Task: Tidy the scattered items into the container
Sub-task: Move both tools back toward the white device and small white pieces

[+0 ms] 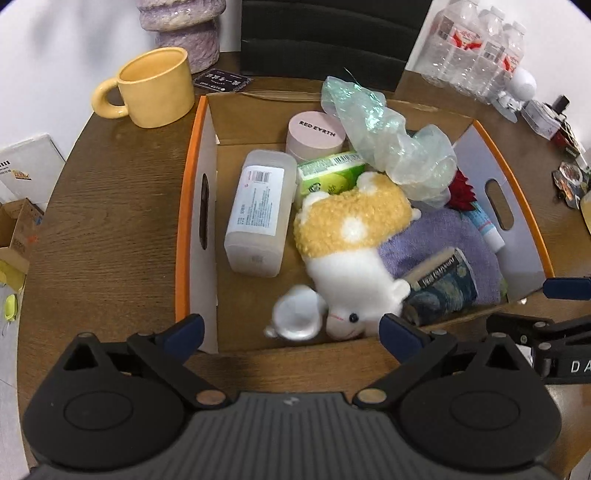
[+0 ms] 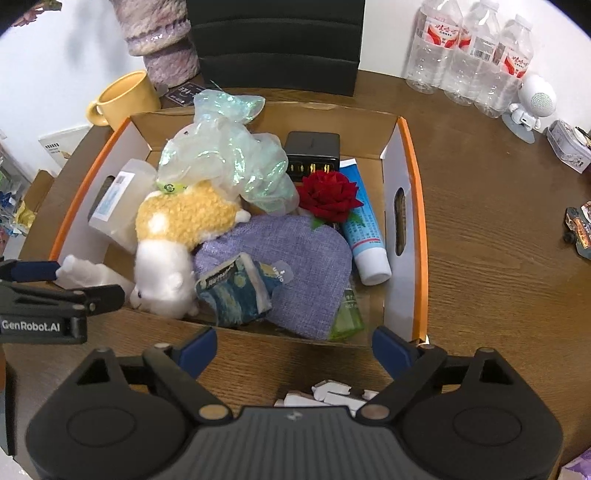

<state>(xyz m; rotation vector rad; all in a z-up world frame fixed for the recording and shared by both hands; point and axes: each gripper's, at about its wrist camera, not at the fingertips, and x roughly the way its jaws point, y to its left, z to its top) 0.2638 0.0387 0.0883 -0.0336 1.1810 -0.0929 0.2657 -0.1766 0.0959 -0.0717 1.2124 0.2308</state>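
Note:
A cardboard box with an orange rim [image 1: 183, 221] [image 2: 419, 221] stands on the round wooden table. In it lie a yellow-and-white plush toy [image 1: 347, 236] [image 2: 177, 229], a clear labelled bottle [image 1: 258, 214], a pink jar [image 1: 314, 133], a crumpled iridescent bag [image 2: 229, 158], a red rose [image 2: 328, 194], a purple cloth [image 2: 303, 258], a tube [image 2: 365, 236] and a blue tissue pack [image 2: 236, 288]. My left gripper [image 1: 291, 328] is open above the box's near wall, over a blurred small white bottle [image 1: 295, 317]; its pads do not touch the bottle. My right gripper [image 2: 294, 345] is open and empty at the near wall.
Behind the box to the left stands a yellow mug [image 1: 155, 88] beside a purple vase [image 1: 184, 29]. Several water bottles [image 2: 472, 55] and a white figurine [image 2: 532, 103] are at the back right. White paper scraps [image 2: 332, 395] lie under my right gripper. A black chair stands behind the table.

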